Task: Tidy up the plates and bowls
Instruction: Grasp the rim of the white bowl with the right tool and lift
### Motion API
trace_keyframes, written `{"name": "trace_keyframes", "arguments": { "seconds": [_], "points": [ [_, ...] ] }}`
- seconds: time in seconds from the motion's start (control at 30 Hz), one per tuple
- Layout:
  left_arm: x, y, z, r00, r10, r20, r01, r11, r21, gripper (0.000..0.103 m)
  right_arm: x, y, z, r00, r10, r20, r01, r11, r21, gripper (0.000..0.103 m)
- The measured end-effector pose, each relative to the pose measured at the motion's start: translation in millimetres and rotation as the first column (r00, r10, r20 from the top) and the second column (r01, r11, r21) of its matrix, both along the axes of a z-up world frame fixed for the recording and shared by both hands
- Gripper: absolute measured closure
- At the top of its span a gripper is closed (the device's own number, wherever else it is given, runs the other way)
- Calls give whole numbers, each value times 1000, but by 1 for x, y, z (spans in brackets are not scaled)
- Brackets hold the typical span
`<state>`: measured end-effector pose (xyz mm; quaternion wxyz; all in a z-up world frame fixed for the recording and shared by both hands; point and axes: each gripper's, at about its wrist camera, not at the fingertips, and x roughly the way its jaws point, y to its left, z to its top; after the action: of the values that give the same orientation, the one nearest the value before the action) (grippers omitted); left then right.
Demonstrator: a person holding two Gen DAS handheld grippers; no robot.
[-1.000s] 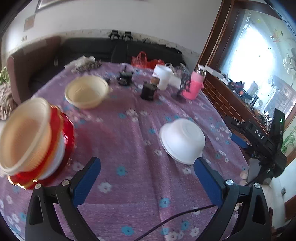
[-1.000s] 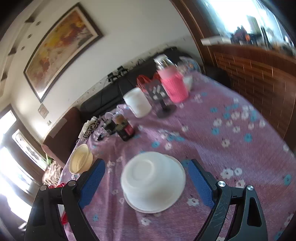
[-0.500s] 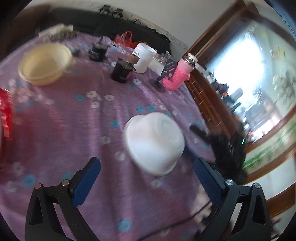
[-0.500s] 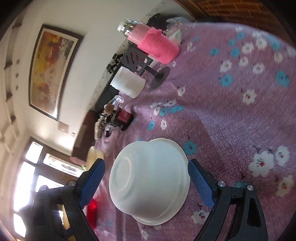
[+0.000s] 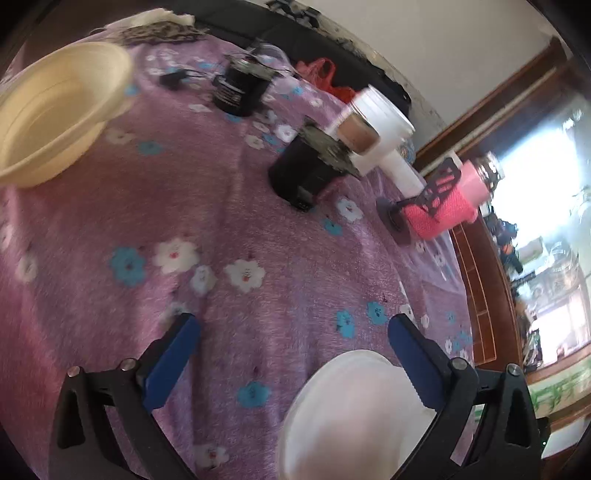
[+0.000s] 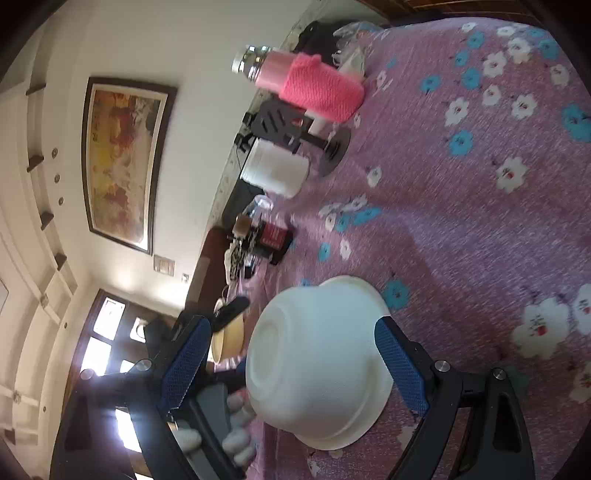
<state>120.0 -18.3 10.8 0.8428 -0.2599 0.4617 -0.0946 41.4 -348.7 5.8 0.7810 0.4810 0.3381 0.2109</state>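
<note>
A white bowl [image 6: 317,362] lies upside down on the purple flowered tablecloth [image 6: 480,206]. My right gripper [image 6: 291,354] is open, its blue fingers on either side of the bowl, not pressing it. My left gripper [image 5: 291,345] is open and empty, with the same white bowl [image 5: 354,417] low between its fingers, nearer the right one. A cream bowl [image 5: 55,110] stands upright at the far left of the left wrist view; it also shows in the right wrist view [image 6: 229,341] behind my left finger.
A pink-sleeved bottle [image 5: 450,201], a black phone stand [image 5: 424,199], a white tub [image 5: 380,125] and black jars [image 5: 303,166] stand at the table's far side. A dark sofa [image 5: 258,26] runs behind the table. The other gripper [image 6: 207,398] shows at left.
My left gripper has swung forward and down over the table, so the white bowl now sits low by its right finger. My right gripper has closed in around the bowl. The red stack left view.
</note>
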Motion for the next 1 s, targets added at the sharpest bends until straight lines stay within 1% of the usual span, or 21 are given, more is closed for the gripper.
{"name": "trace_keyframes", "arguments": {
  "seconds": [0.07, 0.13, 0.23, 0.3, 0.37, 0.4, 0.43, 0.47, 0.53, 0.57, 0.6, 0.67, 0.73, 0.8, 0.83, 0.87, 0.9, 0.93, 0.97, 1.0],
  "points": [
    [2, -9, 0, 1000, -11, 4, 11, 1000, 19, 1, 3, 7, 0, 1000, 25, 2, -25, 1000, -2, 10],
    [4, -17, 0, 1000, -28, 13, 27, 999, 36, 1, 2, 9, 2, 1000, 14, 3, -14, 999, -30, 10],
    [7, -21, 0, 999, -44, 27, 43, 997, 60, 1, 1, 6, -1, 1000, 13, 6, -13, 1000, -12, 10],
    [7, -19, 0, 999, -47, 14, 46, 998, 46, 1, 1, 7, -1, 1000, 26, 6, -26, 1000, -16, 10],
    [8, -13, 0, 1000, -28, -5, 28, 1000, 15, 1, 1, 9, 0, 1000, 30, 5, -29, 999, -39, 10],
    [8, -13, 0, 1000, -23, -6, 23, 999, 22, 1, 2, 11, 0, 999, 31, 3, -31, 998, -47, 10],
    [8, -18, 1, 1000, -27, -8, 27, 998, 48, 1, 3, 12, 0, 999, 33, 1, -33, 998, -60, 10],
    [6, -25, 0, 1000, -30, -4, 30, 995, 94, 1, 3, 13, 0, 999, 34, 0, -34, 997, -65, 10],
    [2, -39, -1, 999, -29, 23, 25, 982, 186, 1, 3, 14, 0, 999, 36, -1, -36, 997, -67, 10],
    [1, -42, -2, 999, -37, 30, 30, 976, 216, 1, 3, 12, 0, 1000, 25, 13, -24, 998, -64, 10],
    [1, -45, -2, 998, -52, 34, 43, 970, 240, 1, 2, 10, -1, 1000, 17, 14, -17, 998, -58, 10],
    [0, -45, -3, 996, -77, 52, 62, 969, 241, 1, 1, 6, -2, 1000, 9, 17, -9, 999, -38, 9],
    [-1, -37, -3, 995, -76, 68, 63, 983, 175, 1, 1, 5, -2, 1000, 9, 19, -9, 999, -31, 9],
    [1, -26, -3, 996, -74, 45, 72, 997, 39, 1, 1, 6, -1, 1000, 18, 22, -17, 999, -31, 8],
    [2, -22, -3, 997, -73, 19, 74, 996, -40, 1, 1, 6, -1, 999, 24, 24, -23, 999, -31, 8],
    [4, -18, -5, 997, -73, -14, 71, 988, -141, 0, 2, 6, -1, 999, 29, 26, -29, 999, -25, 7],
    [5, -16, -9, 997, -64, -44, 51, 966, -254, 0, 3, 8, -2, 998, 57, 31, -57, 998, 4, 7],
    [4, -17, -10, 996, -59, -62, 37, 949, -312, 0, 3, 9, -3, 997, 71, 35, -72, 997, 26, 7],
    [4, -21, -10, 995, -71, -68, 43, 938, -344, 0, 2, 7, -4, 997, 69, 40, -71, 996, 48, 6],
    [3, -26, -5, 995, -87, -45, 67, 938, -341, 0, 1, 3, -5, 996, 71, 47, -75, 994, 85, 5]
  ]
}}
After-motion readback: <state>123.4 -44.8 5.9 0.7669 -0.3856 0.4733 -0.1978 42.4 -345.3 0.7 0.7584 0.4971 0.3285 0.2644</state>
